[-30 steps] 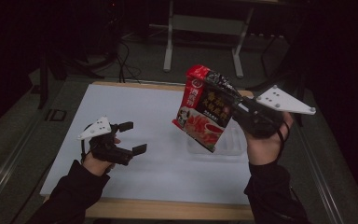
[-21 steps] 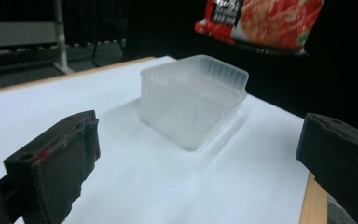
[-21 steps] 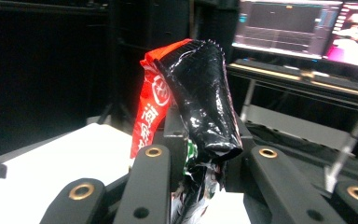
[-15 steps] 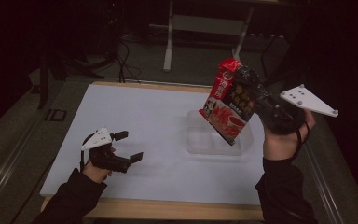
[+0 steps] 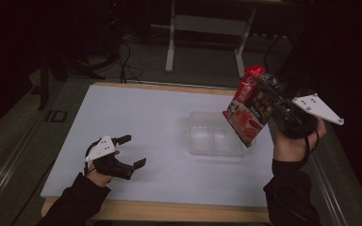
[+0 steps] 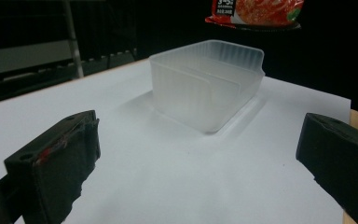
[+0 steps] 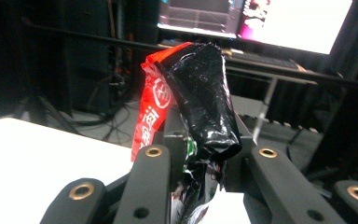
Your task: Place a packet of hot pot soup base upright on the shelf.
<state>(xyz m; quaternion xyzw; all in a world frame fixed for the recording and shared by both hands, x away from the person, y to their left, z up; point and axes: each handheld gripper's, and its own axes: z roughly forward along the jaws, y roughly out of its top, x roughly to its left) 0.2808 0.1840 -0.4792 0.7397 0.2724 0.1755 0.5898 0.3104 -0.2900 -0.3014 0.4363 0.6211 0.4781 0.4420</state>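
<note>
My right gripper (image 5: 269, 102) is shut on a red snack bag (image 5: 247, 113) and holds it in the air, over the right end of a clear plastic container (image 5: 214, 137). In the right gripper view the bag's crumpled black and red top (image 7: 198, 93) sticks up between the closed jaws of the right gripper (image 7: 205, 182). My left gripper (image 5: 133, 150) rests low near the table's front left, open, with nothing in it. In the left gripper view, the left gripper (image 6: 196, 163) faces the container (image 6: 209, 88), and the bag's lower edge (image 6: 254, 11) hangs above it.
The white table top (image 5: 146, 108) has a wooden front edge (image 5: 169, 212). A metal stand (image 5: 207, 23) and cables lie on the dark floor behind the table. A lit screen (image 7: 289, 18) glows far off in the right gripper view.
The right hand has carried the bag to the right, from left of the container toward its right end. The left hand has sunk toward the table, its jaws still open.
</note>
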